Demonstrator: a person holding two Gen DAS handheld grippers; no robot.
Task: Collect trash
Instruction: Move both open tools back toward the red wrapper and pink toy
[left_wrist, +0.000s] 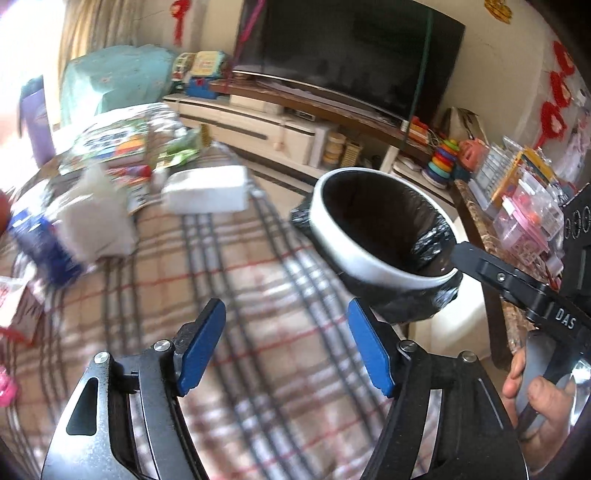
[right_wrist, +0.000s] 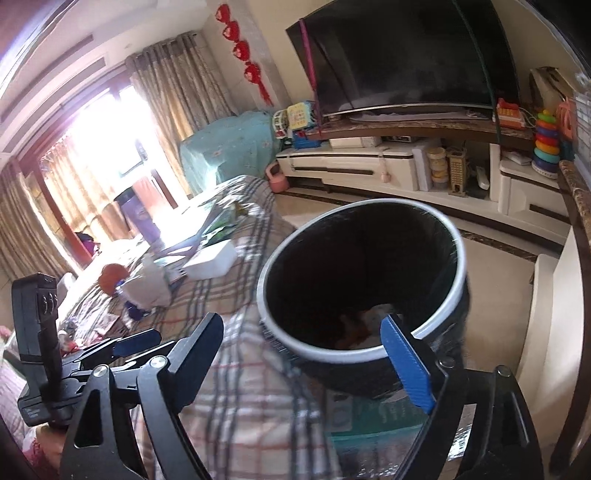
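Living room. Large dark television on a cream low cabinet at far wall. Curtained window, strongly backlit, far left. Plaid-covered table in foreground.

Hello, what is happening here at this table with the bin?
A person is clearing trash with a hand-held gripper in each hand. Both the left gripper and the right gripper are open and hold nothing. The right one is at the rim of the bin, which has some trash at its bottom. A white bag and a white box lie on the checked cloth.
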